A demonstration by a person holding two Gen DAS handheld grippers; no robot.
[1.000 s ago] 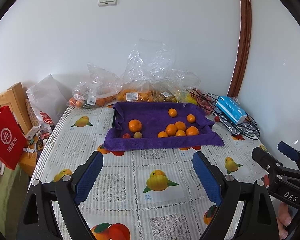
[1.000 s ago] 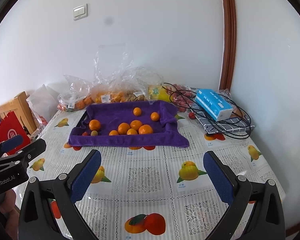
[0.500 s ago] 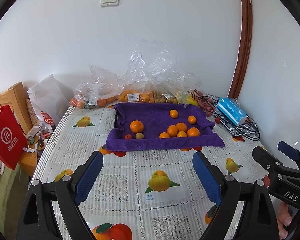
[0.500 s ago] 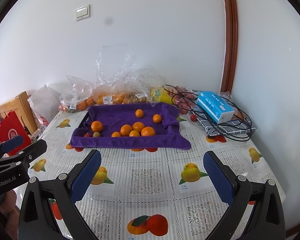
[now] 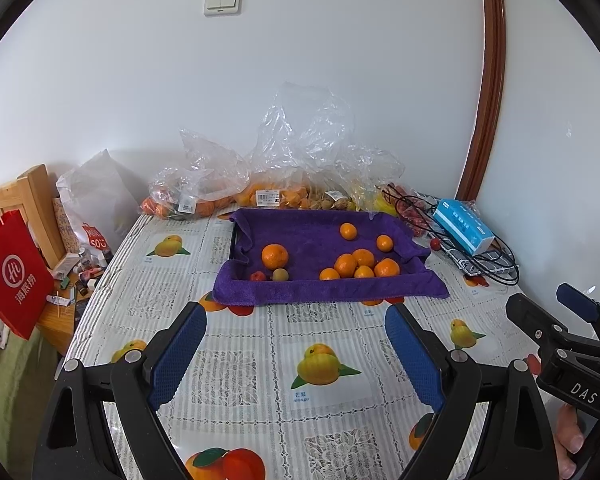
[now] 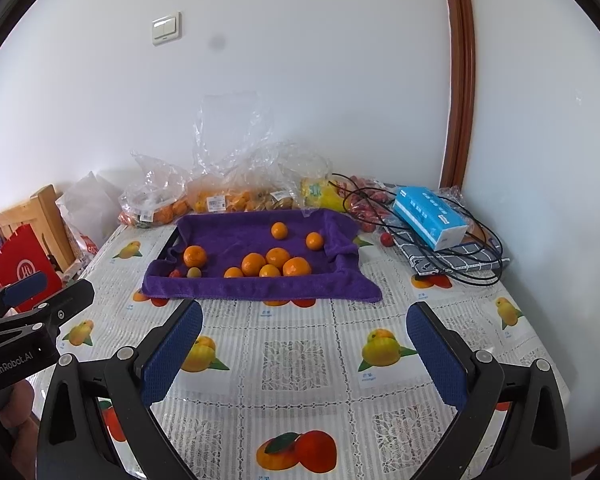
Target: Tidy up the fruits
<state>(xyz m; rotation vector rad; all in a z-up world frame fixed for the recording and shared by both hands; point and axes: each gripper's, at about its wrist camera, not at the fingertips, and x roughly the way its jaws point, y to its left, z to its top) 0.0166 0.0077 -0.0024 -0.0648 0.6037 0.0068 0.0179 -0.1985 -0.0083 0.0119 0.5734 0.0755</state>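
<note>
Tablecloth [image 5: 236,344] prints "mango"; left gripper [image 5: 296,332] "GenRobot.AI", right gripper [image 6: 304,328] "DAS"; both jaws wide, empty.

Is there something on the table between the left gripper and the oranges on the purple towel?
Nothing visible. The left gripper is open above bare tablecloth, and only the towel's low front edge lies before the oranges.

Fruit in the clear plastic bags [image 5: 204,196]: kinds you can't make out thru the film. Two small items by the big orange [image 5: 275,256], red [image 5: 257,277] and greenish [image 5: 280,275]: too small to ID. Red bag [image 5: 12,272]: cut off at frame edge. Your hand [image 5: 570,444]: mostly hidden.
</note>
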